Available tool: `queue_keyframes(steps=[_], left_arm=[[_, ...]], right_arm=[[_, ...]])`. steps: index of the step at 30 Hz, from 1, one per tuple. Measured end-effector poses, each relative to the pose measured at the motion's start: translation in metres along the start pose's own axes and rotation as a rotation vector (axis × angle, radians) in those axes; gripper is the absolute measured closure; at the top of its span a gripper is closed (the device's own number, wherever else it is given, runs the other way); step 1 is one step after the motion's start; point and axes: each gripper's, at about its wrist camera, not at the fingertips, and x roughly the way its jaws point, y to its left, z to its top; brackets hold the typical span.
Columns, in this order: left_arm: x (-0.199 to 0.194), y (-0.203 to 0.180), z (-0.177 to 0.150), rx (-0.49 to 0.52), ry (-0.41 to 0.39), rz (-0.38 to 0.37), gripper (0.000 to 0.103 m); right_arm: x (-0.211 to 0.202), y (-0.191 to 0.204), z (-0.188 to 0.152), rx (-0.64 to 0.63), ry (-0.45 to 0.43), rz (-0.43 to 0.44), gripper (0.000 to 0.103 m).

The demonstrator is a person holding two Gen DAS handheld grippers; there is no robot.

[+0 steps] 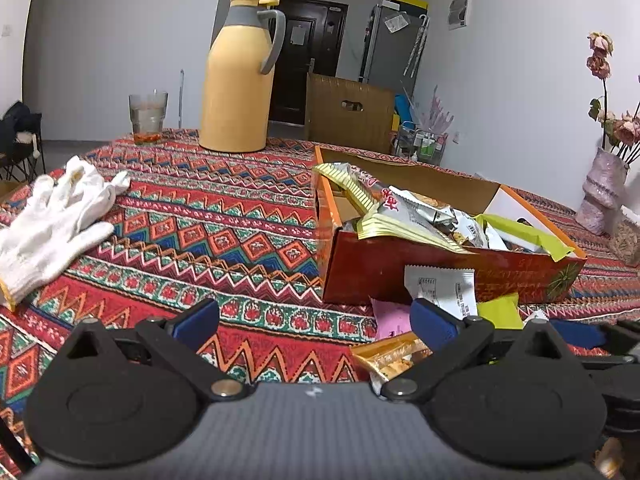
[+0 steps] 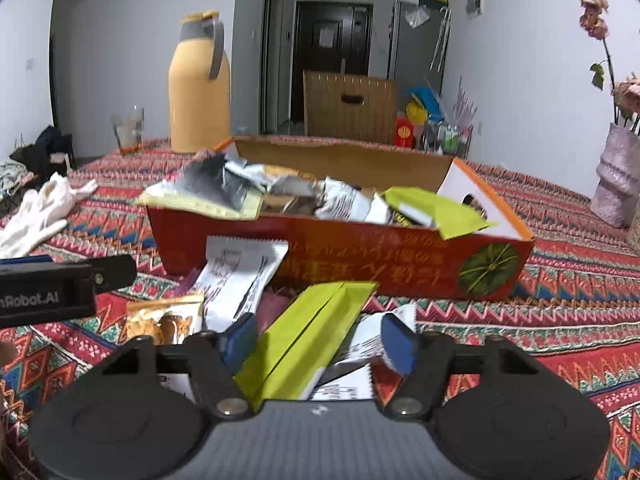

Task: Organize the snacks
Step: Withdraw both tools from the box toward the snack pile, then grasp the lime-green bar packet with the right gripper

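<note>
Snack packets fill most of the red cardboard box [image 2: 400,264] on the patterned table [image 1: 208,240]; a small pile remains loose just in front of the box; the right claw [image 2: 316,346] stands half spread around a lime-green packet [image 2: 308,344], its pads not visibly pressing; the left claw [image 1: 316,322] is spread wide and empty over cloth, beside an orange biscuit packet [image 1: 390,354]; roughly a handful left to box.
</note>
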Motion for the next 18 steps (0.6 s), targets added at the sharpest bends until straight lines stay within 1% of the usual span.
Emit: queue_keyframes(steps=[3, 7, 9, 10, 13, 14, 18], left_arm=[[0.002, 0.003, -0.001, -0.020, 0.008, -0.017, 0.000], [0.003, 0.005, -0.003, -0.032, 0.016, -0.030, 0.000], [0.003, 0.005, -0.004, -0.031, 0.018, -0.034, 0.000], [0.003, 0.005, -0.004, -0.030, 0.020, -0.035, 0.000], [0.004, 0.005, -0.004, -0.031, 0.025, -0.037, 0.000], [0.004, 0.005, -0.005, -0.033, 0.026, -0.039, 0.000], [0.006, 0.005, -0.005, -0.038, 0.036, -0.042, 0.000]], right_arm=[[0.007, 0.004, -0.002, -0.017, 0.030, -0.009, 0.041], [0.010, 0.005, -0.006, -0.026, 0.032, -0.015, 0.042], [0.009, 0.007, -0.007, -0.043, 0.029, -0.009, 0.051], [0.009, 0.008, -0.007, -0.052, 0.032, 0.003, 0.059], [0.008, 0.010, -0.010, -0.063, 0.033, 0.003, 0.061], [0.007, 0.008, -0.010, -0.052, 0.029, 0.009, 0.063], [0.000, 0.000, -0.011, -0.016, 0.003, 0.019, 0.065]])
